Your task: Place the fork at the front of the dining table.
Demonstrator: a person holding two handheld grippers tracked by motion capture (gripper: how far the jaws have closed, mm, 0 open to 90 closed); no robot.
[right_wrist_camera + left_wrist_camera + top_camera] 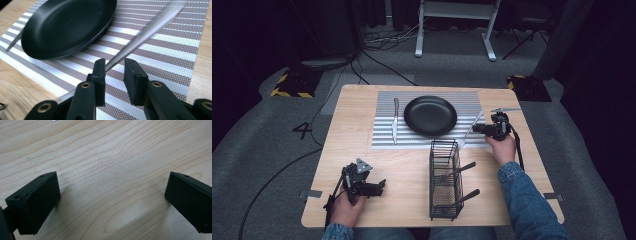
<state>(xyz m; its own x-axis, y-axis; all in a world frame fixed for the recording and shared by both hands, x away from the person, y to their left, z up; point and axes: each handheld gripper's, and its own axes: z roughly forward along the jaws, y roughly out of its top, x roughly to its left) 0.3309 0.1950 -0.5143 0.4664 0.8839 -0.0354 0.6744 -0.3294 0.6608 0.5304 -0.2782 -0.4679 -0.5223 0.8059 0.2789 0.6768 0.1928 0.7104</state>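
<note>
- The wooden tabletop (362, 110) carried a grey-and-white striped placemat (384, 140) at its far centre.
- A black plate (430, 115) sat on the placemat; a table knife (395, 120) lay on the mat just left of the plate, apart from it.
- A black wire cutlery basket (445, 182) stood near the front edge, right of centre, with two dark-handled utensils (462, 170) leaning out to the right.
- The left claw (379, 186), held in the person's left hand (346, 207), rested at the near left of the tabletop. Its jaws stood wide apart over bare wood, with nothing between them.
- The right claw (114, 71), held in the right hand (502, 148), was over the right edge of the placemat, just right of the plate.
- A slim silver utensil (147, 32) ran between the right claw's jaws, touching the left jaw, with a visible gap to the right jaw. Whether it was gripped could not be told; its far end was blurred.
</note>
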